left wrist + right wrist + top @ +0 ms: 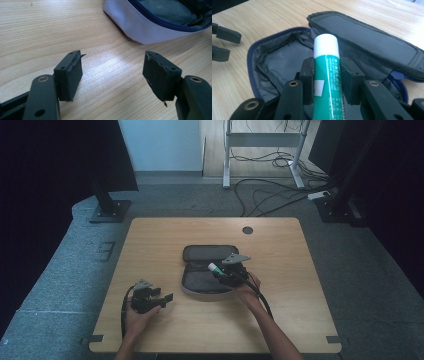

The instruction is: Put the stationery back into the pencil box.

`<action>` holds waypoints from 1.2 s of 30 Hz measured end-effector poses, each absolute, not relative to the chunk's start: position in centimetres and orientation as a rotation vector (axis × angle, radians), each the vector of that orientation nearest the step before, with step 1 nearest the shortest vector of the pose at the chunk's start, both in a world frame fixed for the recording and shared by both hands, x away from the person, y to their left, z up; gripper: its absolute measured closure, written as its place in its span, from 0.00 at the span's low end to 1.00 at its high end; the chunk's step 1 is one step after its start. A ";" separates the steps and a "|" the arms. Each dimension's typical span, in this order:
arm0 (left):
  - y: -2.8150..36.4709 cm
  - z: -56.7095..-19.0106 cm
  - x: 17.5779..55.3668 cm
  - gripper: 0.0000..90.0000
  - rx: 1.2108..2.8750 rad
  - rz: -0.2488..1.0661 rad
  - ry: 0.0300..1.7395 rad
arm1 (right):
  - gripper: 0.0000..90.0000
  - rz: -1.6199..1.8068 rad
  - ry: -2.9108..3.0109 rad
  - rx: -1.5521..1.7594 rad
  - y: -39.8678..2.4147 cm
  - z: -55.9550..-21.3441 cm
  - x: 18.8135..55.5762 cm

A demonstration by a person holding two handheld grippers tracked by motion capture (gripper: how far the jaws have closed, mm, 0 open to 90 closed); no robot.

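**Glue stick poised over the open pouch**

While the left gripper (162,297) rests on the table (150,240) just left of the pouch (210,270), its jaws stand wide apart with nothing but bare wood between them; in the left gripper view the pouch's pale outer wall (140,27) and blue zip lie just beyond its pads. Over the pouch, the right gripper (326,75) clamps a green glue stick (325,62) with a white cap, jaws pressed on either side of the tube, cap pointing across the pouch's open grey lining (277,65). The lid flap (367,42) lies folded back on the far side. My read is that the placing step is under way: the next move calls for lowering the stick into the lining, then loosening the jaws. The tube's lower end is cut off by the frame, its fine print is too small to read, and the pouch's bottom is hidden behind the gripper
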State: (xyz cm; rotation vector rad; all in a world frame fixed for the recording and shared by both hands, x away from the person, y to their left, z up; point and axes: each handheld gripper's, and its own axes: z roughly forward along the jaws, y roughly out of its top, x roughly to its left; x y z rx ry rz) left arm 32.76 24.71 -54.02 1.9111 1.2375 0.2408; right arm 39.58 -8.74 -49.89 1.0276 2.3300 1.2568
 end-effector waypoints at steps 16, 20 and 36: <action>24.7 -54.1 32.8 0.36 1.917 0.234 1.237 | 0.72 1.217 2.344 1.054 -8.4 -51.1 40.2; 24.6 -54.1 32.8 0.36 1.919 0.233 1.238 | 0.72 1.189 2.351 1.052 -8.2 -51.5 40.4; 24.7 -54.1 32.8 0.35 1.915 0.231 1.240 | 0.72 1.086 2.382 1.030 -7.2 -52.9 40.7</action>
